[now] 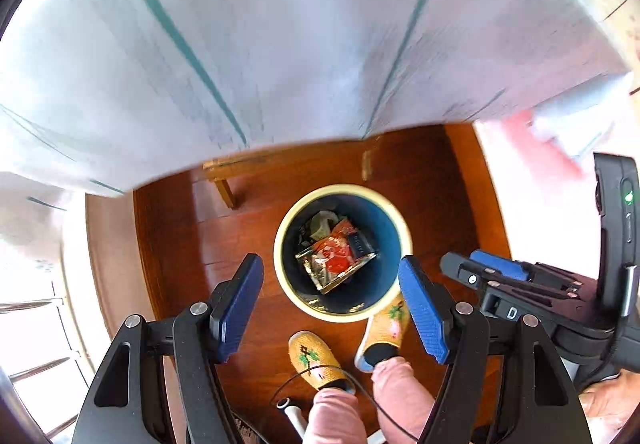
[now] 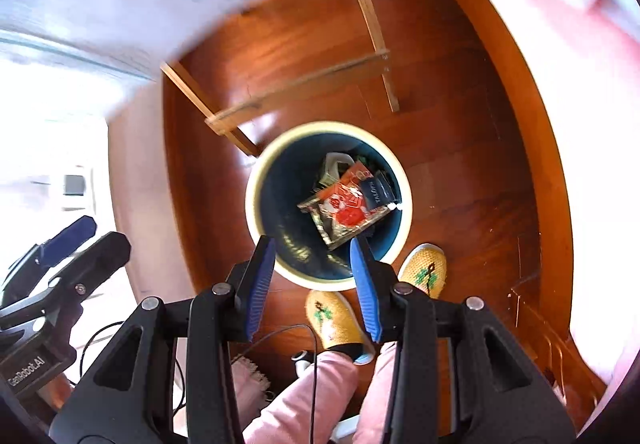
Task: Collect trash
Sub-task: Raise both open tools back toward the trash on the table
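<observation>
A round bin with a cream rim (image 1: 279,252) (image 2: 251,196) and a blue inside stands on the wooden floor, straight below both grippers. Inside it lie a red and silver snack wrapper (image 1: 340,258) (image 2: 346,210), a dark packet (image 2: 378,190) and other scraps. My left gripper (image 1: 332,306) hangs above the bin's near edge, open, with nothing between its blue pads. My right gripper (image 2: 313,284) is also open and empty, above the same near edge. Each gripper shows at the side of the other's view: the right gripper (image 1: 480,270), the left gripper (image 2: 86,244).
A table with a white, teal-striped cloth (image 1: 280,44) overhangs the floor beyond the bin; its wooden legs and crossbar (image 2: 304,84) stand just behind it. A person's feet in yellow knitted slippers (image 1: 316,358) (image 2: 336,318) and pink trouser legs stand beside the bin. A thin black cable (image 2: 280,332) hangs near the legs.
</observation>
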### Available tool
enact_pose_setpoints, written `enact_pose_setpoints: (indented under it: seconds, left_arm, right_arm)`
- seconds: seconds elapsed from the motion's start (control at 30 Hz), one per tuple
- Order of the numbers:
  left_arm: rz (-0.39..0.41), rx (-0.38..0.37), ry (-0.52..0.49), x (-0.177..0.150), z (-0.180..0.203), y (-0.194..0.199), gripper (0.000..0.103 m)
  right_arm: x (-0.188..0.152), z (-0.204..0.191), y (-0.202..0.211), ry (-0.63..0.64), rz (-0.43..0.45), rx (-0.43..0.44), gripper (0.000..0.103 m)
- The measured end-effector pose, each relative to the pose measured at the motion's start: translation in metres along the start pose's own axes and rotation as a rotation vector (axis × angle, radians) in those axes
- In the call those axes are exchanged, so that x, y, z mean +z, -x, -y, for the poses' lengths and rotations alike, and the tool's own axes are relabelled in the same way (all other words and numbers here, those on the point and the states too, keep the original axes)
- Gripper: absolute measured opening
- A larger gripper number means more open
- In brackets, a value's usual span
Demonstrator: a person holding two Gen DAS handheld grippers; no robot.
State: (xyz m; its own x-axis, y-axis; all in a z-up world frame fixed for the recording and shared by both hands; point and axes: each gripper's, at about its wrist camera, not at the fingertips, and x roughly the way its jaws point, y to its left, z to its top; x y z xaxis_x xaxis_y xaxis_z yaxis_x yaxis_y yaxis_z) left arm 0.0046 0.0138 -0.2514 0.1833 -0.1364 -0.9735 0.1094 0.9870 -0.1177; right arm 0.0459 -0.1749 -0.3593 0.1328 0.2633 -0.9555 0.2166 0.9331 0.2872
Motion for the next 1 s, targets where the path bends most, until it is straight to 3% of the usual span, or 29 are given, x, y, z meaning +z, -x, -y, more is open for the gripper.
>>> enact_pose_setpoints:
  seconds: [0.33, 0.67, 0.83, 1.0]
  left_arm:
    - [0.149, 0.003, -0.061, 0.019, 0.017, 0.145, 0.079]
    - [0.292, -0.043, -0.107, 0.042, 0.019, 0.26, 0.079]
    - [0.381, -0.05, -0.131, 0.058, 0.014, 0.3, 0.079]
    - [0.38, -0.098, -0.129, 0.078, 0.006, 0.323, 0.079]
  right_arm:
    - [-0.018, -0.037, 0.129, 0.014, 0.076, 0.0, 0.036]
    - [-0.018, -0.073, 0.235, 0.012, 0.24, -0.022, 0.036]
    - [-0.005, -0.092, 0.29, 0.028, 0.368, -0.031, 0.036]
    - [0.012, -0.107, 0.338, 0.046, 0.468, -0.045, 0.036]
